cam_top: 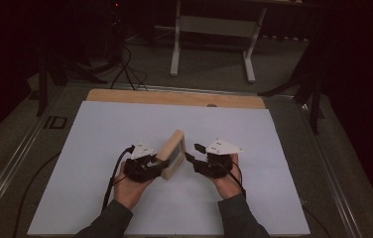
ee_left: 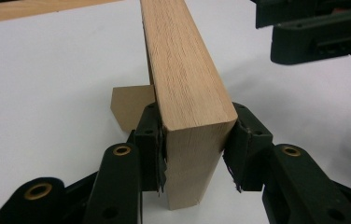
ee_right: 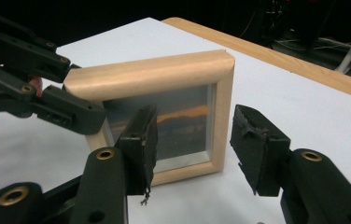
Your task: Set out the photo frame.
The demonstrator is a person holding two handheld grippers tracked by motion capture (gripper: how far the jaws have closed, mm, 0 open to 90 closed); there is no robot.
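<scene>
A light wooden picture frame (cam_top: 173,153) stands upright on edge in the middle of the white sheet. Its glass front with a sunset picture (ee_right: 183,121) faces my right gripper. My left gripper (ee_left: 194,149) is shut on the frame's near side rail (ee_left: 183,84), one pad pressing each face. A brown cardboard stand (ee_left: 129,105) sticks out behind the frame. My right gripper (ee_right: 194,144) is open just short of the frame's front lower corner, with nothing between its pads. From above, the left gripper (cam_top: 160,163) and right gripper (cam_top: 190,152) flank the frame.
A white sheet (cam_top: 100,148) covers the table, with a strip of wooden tabletop (cam_top: 174,97) showing at its far edge. On the floor beyond stand the legs of a white desk (cam_top: 214,29), black stands and cables (cam_top: 125,69).
</scene>
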